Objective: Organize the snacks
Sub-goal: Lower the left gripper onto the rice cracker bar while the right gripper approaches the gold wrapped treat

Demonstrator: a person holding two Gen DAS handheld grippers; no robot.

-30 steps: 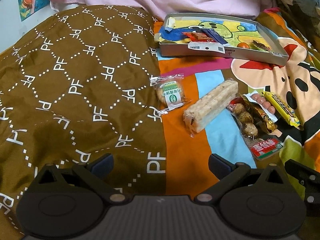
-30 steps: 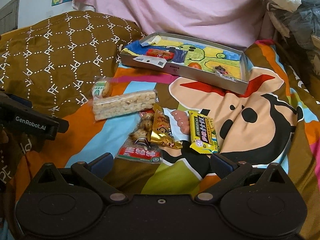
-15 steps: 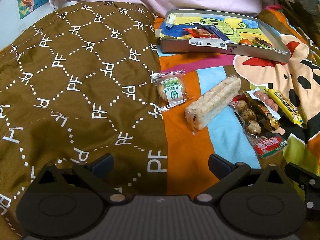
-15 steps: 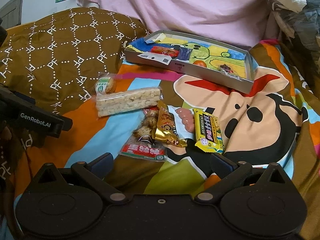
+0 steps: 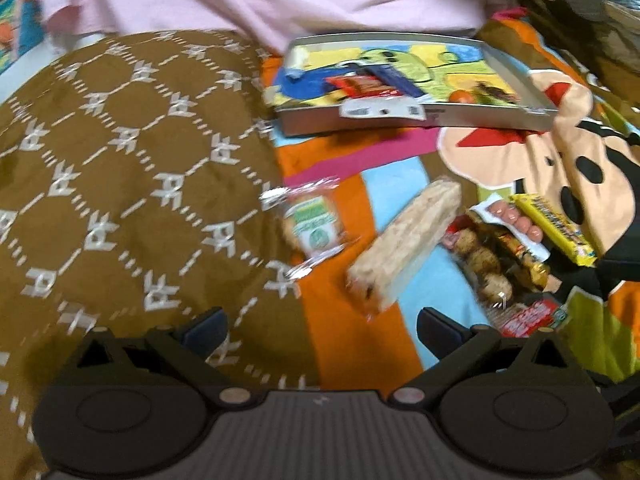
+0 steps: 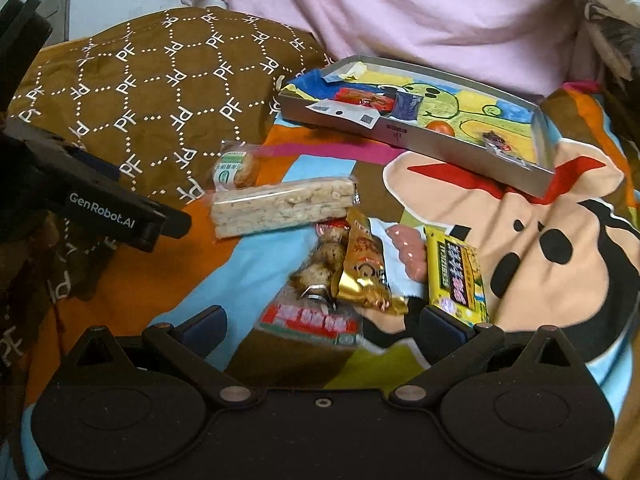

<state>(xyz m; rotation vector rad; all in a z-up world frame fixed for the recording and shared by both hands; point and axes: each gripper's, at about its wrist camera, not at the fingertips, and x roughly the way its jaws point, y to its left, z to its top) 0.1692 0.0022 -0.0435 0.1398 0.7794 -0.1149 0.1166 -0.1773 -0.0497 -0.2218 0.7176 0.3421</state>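
Loose snacks lie on a cartoon bedspread: a small green-label cake packet (image 5: 316,226) (image 6: 234,168), a long puffed-rice bar (image 5: 404,240) (image 6: 280,204), a meatball pack with a red label (image 5: 484,264) (image 6: 320,272), a gold packet (image 6: 364,272), a pink sausage pack (image 6: 404,248) and a yellow bar (image 5: 556,224) (image 6: 454,276). Behind them sits a grey tray (image 5: 420,118) (image 6: 420,136) holding a red packet (image 6: 368,98) and a dark blue one (image 6: 408,106). My left gripper (image 5: 322,330) is open, just short of the rice bar. My right gripper (image 6: 322,326) is open over the meatball pack's label end.
A brown quilt (image 5: 120,180) printed with "PF" covers the left side. Pink cloth (image 6: 420,8) hangs behind the tray, and dark patterned bedding (image 6: 608,8) is piled at the far right. One finger (image 6: 172,226) of the left gripper pokes in from the left of the right wrist view.
Both grippers have moved forward and closer to the snacks. The left wrist view is now blurred with motion. The snacks and tray have not moved.
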